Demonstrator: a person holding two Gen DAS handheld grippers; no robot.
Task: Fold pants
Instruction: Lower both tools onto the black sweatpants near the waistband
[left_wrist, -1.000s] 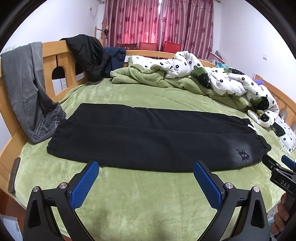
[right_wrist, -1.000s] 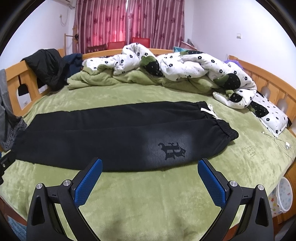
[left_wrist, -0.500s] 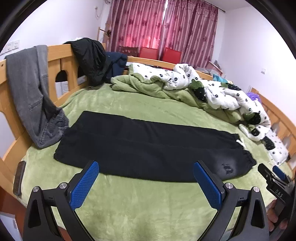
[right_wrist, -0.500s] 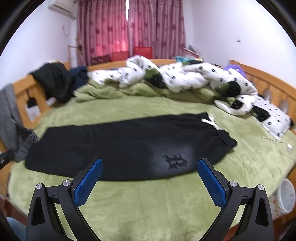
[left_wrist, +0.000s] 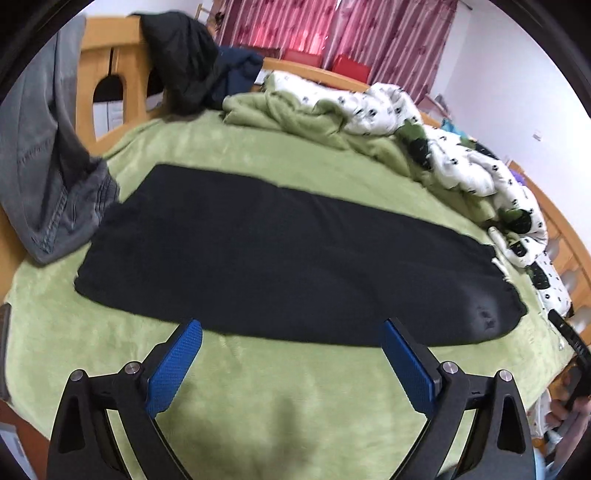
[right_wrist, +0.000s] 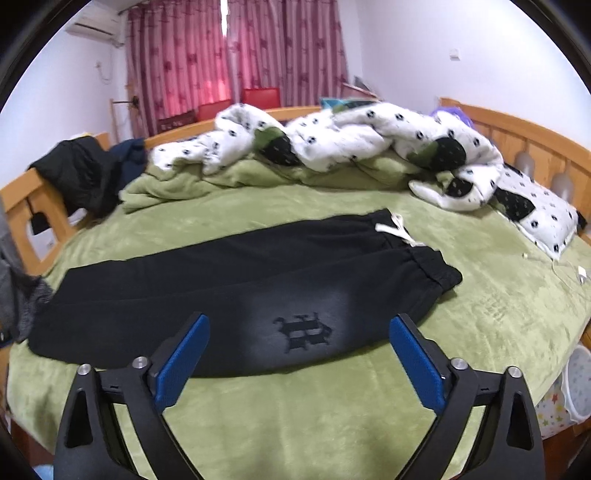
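Black pants (left_wrist: 280, 254) lie flat on the green bedspread (left_wrist: 295, 398), folded lengthwise, leg ends at the left, waistband at the right. In the right wrist view the pants (right_wrist: 229, 295) show a dark emblem (right_wrist: 303, 330) and a white drawstring (right_wrist: 397, 229) at the waistband. My left gripper (left_wrist: 291, 328) is open and empty, above the pants' near edge. My right gripper (right_wrist: 299, 321) is open and empty, above the near edge by the emblem. The right gripper's tip also shows at the far right of the left wrist view (left_wrist: 570, 334).
A rumpled white and green duvet (right_wrist: 332, 147) lies along the far side. Grey jeans (left_wrist: 44, 166) and a black jacket (left_wrist: 181, 55) hang on the wooden bed frame (left_wrist: 110, 74) at the left. A pillow (right_wrist: 535, 218) and a white cable (right_wrist: 576, 273) lie at the right.
Both grippers have lifted and tilted down toward the pants; the views shifted and blurred. The pants have not moved. Both grippers stay open.
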